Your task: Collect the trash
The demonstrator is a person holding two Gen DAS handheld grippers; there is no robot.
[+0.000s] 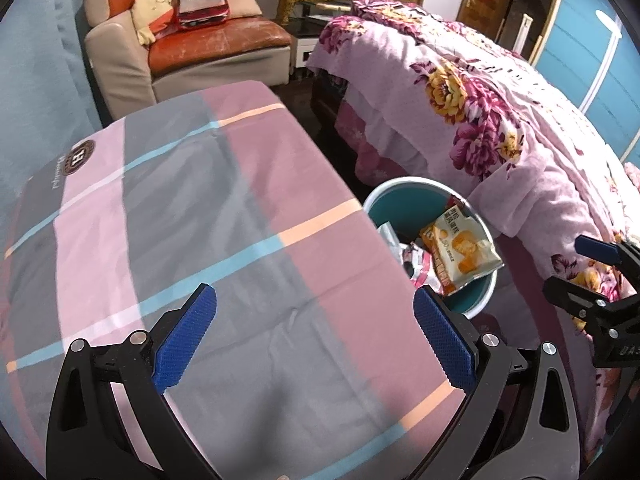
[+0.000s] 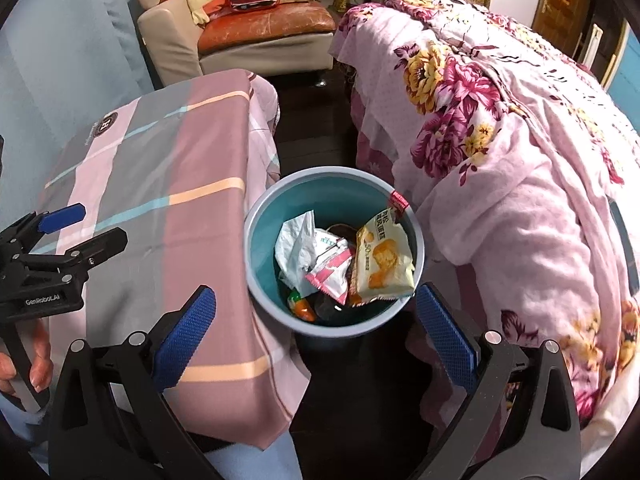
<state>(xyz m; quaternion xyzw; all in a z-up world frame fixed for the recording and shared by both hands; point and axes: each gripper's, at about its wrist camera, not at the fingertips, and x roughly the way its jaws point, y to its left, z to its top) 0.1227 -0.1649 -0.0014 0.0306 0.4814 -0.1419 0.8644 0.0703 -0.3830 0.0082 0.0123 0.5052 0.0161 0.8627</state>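
Both grippers sit closest to the lenses, jaws spread wide, nothing between the blue pads. Left gripper point(image 1: 314, 336) hangs over the checked tablecloth point(image 1: 192, 216), pads touching nothing. Right gripper point(image 2: 316, 334) hangs above the near rim of the bin point(image 2: 256, 216), empty too. A person's hand point(image 2: 28, 360) grips the left tool's handle at the left edge of the right wrist view.

Bin is a round blue-grey bucket with a teal inside, standing on dark floor between the table and the bed point(image 2: 520, 200). Trash inside it: a cream snack bag point(image 2: 382, 260) with an orange picture leaning on the right wall, a pink-and-white wrapper point(image 2: 330, 270) in the middle, crumpled white paper point(image 2: 296, 244) on the left, a small orange-green piece point(image 2: 302, 308) at the bottom front. A small red packet point(image 2: 398, 202) sits on the right rim. Other dark items underneath, can't tell what.

Table edge overhangs just beside the bin's left side; cloth drapes down there. Floral blanket hangs just beside the bin on the right. Narrow dark floor strip runs back toward the sofa point(image 2: 248, 36). Tabletop shows only cloth.
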